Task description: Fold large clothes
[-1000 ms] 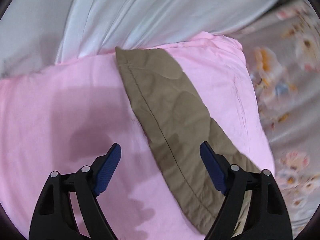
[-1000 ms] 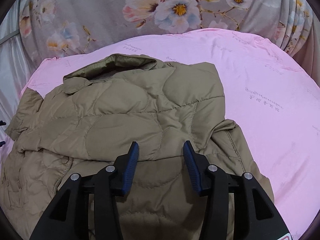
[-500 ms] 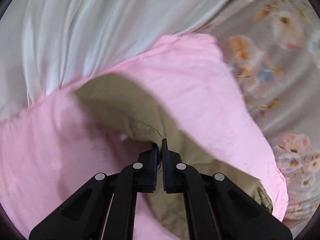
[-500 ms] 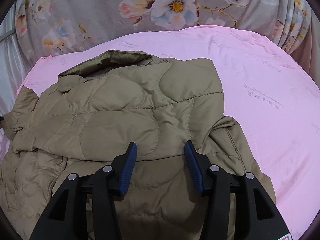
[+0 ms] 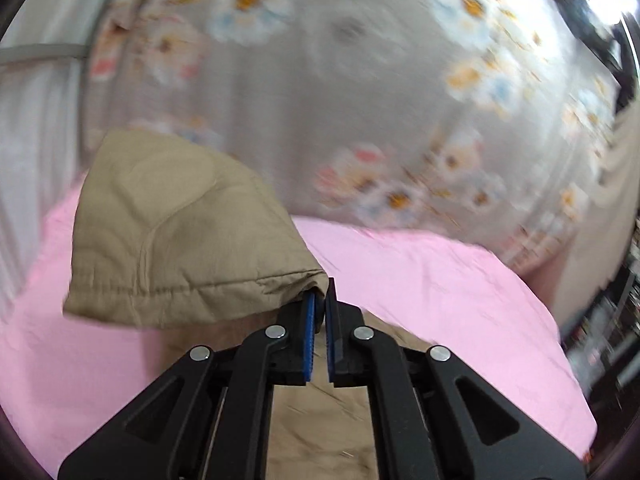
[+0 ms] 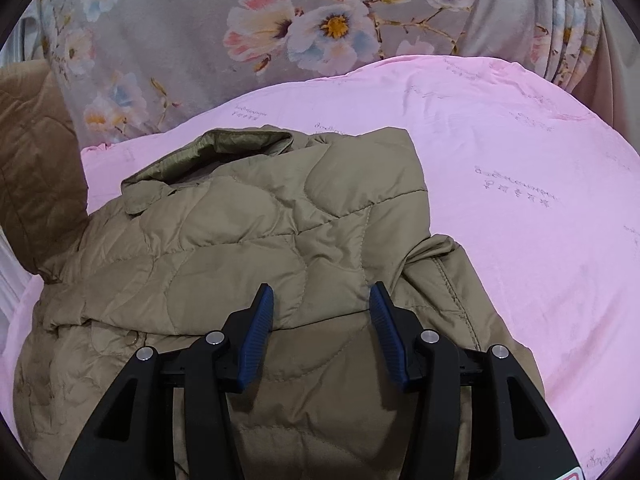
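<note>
A tan quilted jacket (image 6: 256,240) lies partly folded on a pink sheet (image 6: 540,208). My left gripper (image 5: 319,304) is shut on the cuff end of the jacket's sleeve (image 5: 172,248), which hangs lifted above the sheet. The raised sleeve (image 6: 36,168) also shows at the left edge of the right wrist view. My right gripper (image 6: 322,300) hovers open just over the jacket's body, with nothing pinched between its blue pads (image 6: 256,344).
A grey floral curtain (image 6: 280,28) hangs behind the pink sheet (image 5: 440,292). White fabric (image 5: 36,128) is at the far left. Dark furniture (image 5: 616,320) stands at the right edge beyond the bed.
My left gripper closed on the sleeve's edge, then lifted it up off the sheet and swung it toward the floral curtain. The right gripper stayed in place.
</note>
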{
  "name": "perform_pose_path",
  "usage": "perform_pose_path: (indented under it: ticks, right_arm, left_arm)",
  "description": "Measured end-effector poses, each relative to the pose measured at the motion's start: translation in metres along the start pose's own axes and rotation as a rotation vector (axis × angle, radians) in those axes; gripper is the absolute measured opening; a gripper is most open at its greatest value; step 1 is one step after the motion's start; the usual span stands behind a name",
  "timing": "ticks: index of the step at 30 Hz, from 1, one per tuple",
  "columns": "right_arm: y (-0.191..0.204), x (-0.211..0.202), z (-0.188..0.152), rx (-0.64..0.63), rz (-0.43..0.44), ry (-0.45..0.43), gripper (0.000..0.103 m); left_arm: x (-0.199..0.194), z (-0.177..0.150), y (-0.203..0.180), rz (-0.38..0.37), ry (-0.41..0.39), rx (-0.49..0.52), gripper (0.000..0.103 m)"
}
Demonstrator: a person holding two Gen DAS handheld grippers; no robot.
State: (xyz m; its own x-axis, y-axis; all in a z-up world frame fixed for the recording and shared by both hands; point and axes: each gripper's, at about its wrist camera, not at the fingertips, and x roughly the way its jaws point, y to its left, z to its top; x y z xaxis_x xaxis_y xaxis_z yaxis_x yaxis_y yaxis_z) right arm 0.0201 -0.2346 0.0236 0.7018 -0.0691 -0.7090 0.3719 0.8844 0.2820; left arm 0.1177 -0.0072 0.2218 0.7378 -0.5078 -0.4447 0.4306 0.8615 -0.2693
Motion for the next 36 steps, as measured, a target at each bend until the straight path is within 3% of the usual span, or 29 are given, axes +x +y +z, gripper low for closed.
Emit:
perform_pose_path:
  ticks: [1, 2, 4, 5, 7, 10, 12, 15, 19, 24, 28, 31, 36]
  right_arm:
    - [-0.004, -0.003, 0.001, 0.021, 0.012, -0.014, 0.054]
    - [-0.007, -0.006, 0.001, 0.037, 0.022, -0.027, 0.056]
    - [-0.015, -0.017, 0.003, 0.076, 0.057, -0.067, 0.063]
    - [-0.018, -0.020, 0.004, 0.089, 0.066, -0.077, 0.064]
    - [-0.029, -0.035, 0.006, 0.113, 0.101, -0.096, 0.067]
    - [-0.036, -0.045, 0.007, 0.117, 0.115, -0.114, 0.071]
    - [-0.042, -0.054, 0.012, 0.135, 0.140, -0.120, 0.074]
    - [-0.043, -0.044, 0.022, 0.154, 0.155, -0.059, 0.075]
    - [-0.037, -0.026, 0.037, 0.169, 0.197, 0.010, 0.075]
    - [-0.021, -0.001, 0.043, 0.113, 0.155, 0.053, 0.075]
    - [-0.016, 0.025, 0.038, 0.107, 0.120, 0.117, 0.075]
    - [-0.014, 0.029, 0.035, 0.094, 0.100, 0.114, 0.076]
    - [-0.013, 0.029, 0.035, 0.088, 0.101, 0.106, 0.075]
  left_arm:
    - [0.013, -0.019, -0.019, -0.043, 0.049, 0.021, 0.013]
    - [0.023, -0.032, -0.030, -0.069, 0.087, 0.039, 0.036]
    - [0.042, -0.063, -0.045, -0.077, 0.141, 0.064, 0.066]
    - [0.046, -0.076, -0.046, -0.064, 0.146, 0.064, 0.071]
    - [0.052, -0.091, -0.037, -0.056, 0.172, 0.063, 0.074]
    - [0.051, -0.102, 0.000, -0.057, 0.206, -0.020, 0.076]
    - [0.051, -0.102, 0.037, -0.005, 0.216, -0.078, 0.077]
    - [0.059, -0.095, 0.091, 0.109, 0.229, -0.167, 0.077]
    - [0.068, -0.094, 0.158, 0.188, 0.247, -0.330, 0.077]
    - [0.070, -0.113, 0.204, 0.112, 0.272, -0.565, 0.077]
    - [0.071, -0.118, 0.209, 0.061, 0.271, -0.627, 0.077]
    - [0.067, -0.126, 0.215, 0.010, 0.291, -0.726, 0.076]
    - [0.056, -0.132, 0.217, 0.044, 0.280, -0.696, 0.076]
